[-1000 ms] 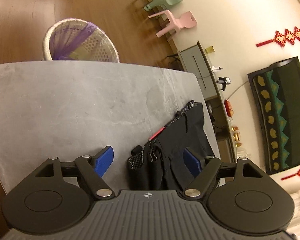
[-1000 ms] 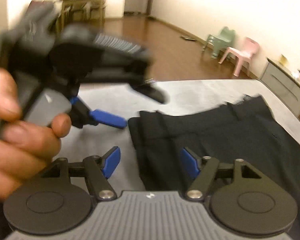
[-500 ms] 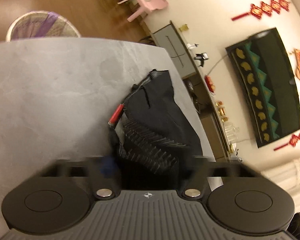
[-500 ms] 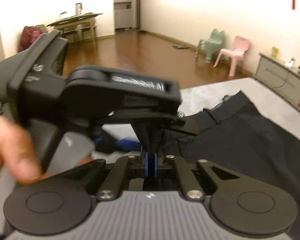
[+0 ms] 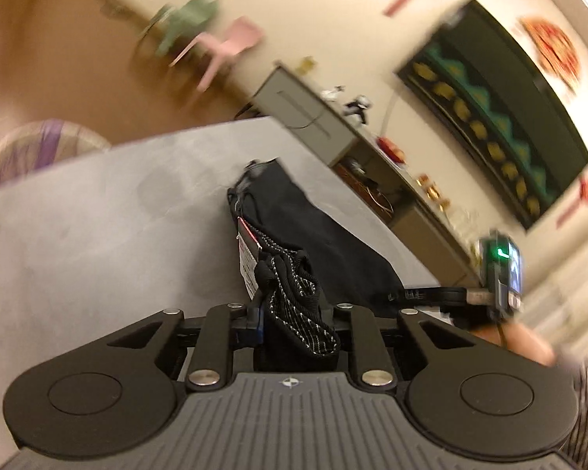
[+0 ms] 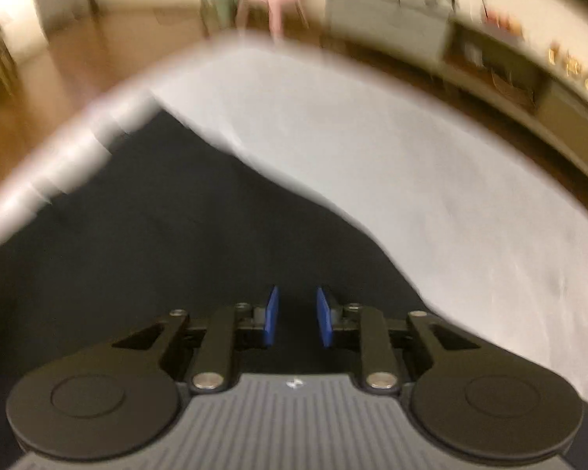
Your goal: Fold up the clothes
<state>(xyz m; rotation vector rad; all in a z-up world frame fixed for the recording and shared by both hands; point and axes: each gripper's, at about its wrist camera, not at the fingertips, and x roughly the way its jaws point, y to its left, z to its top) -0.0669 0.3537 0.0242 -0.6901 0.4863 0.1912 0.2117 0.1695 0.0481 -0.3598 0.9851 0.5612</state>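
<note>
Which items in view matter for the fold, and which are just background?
Job:
- black garment: its bunched waistband sits between the closing jaws of the left gripper
- right gripper: jaws opening over the dark cloth, nothing pinched
- grey table

Background:
- laundry basket
- pink chair
- green chair
- sideboard
- wall hanging

Black trousers [image 5: 325, 235] lying on the grey table [image 5: 98, 227]

The dark garment stretches across the table toward its far corner. Its near end, a waistband with white-flecked elastic lining [image 5: 298, 305] and a red-and-white tag [image 5: 249, 252], is bunched and lifted off the table. In the right wrist view a broad, smooth dark panel [image 6: 176, 243] spreads flat over the table's near left part.
</note>
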